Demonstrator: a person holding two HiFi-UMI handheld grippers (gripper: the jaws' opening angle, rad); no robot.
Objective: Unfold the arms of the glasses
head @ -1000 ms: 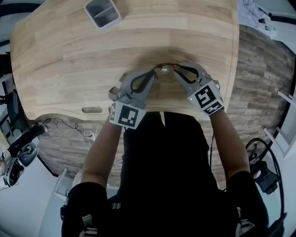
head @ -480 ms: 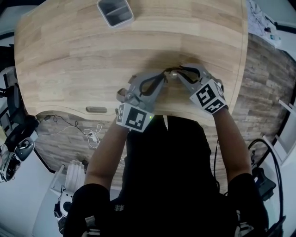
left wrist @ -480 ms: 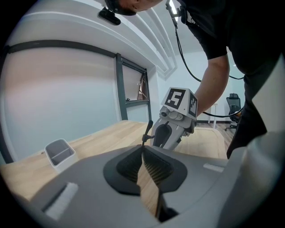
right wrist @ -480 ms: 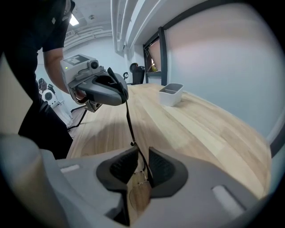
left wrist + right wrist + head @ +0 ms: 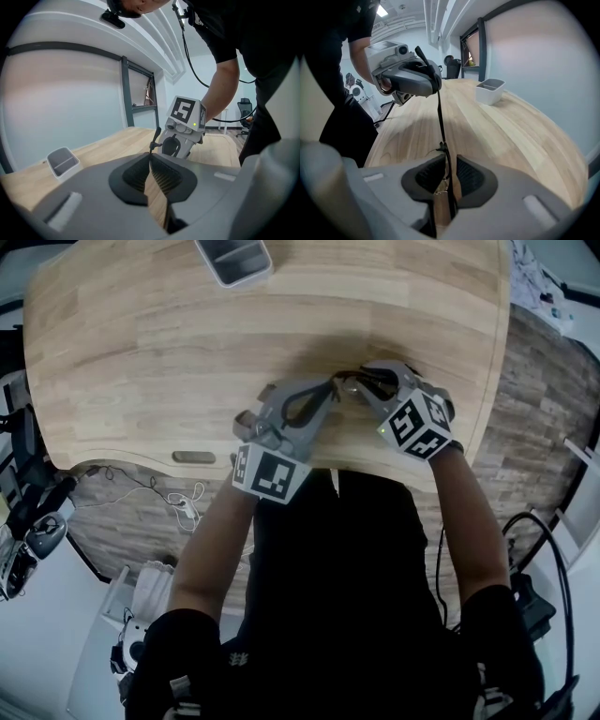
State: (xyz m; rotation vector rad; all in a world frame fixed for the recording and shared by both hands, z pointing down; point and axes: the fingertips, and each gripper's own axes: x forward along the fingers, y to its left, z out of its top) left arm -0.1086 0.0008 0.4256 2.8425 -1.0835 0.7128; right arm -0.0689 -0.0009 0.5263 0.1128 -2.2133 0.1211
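The glasses are thin and black, held in the air between my two grippers just above the wooden table, near its front edge. My left gripper is shut on the tip of one arm, and a short black end sticks out past its pads. That arm runs as a straight black line from the left gripper down into my right gripper. The right gripper is shut on the glasses near the hinge. The lenses are mostly hidden by the jaws.
A grey open tray stands at the table's far side, also in the left gripper view as the tray and in the right gripper view as the tray. A dark oblong piece lies at the front edge. The person's body stands close behind the edge.
My right gripper has sunk a little and rolled, so its marker cube now faces differently. The left gripper has held still, shut on the arm tip.
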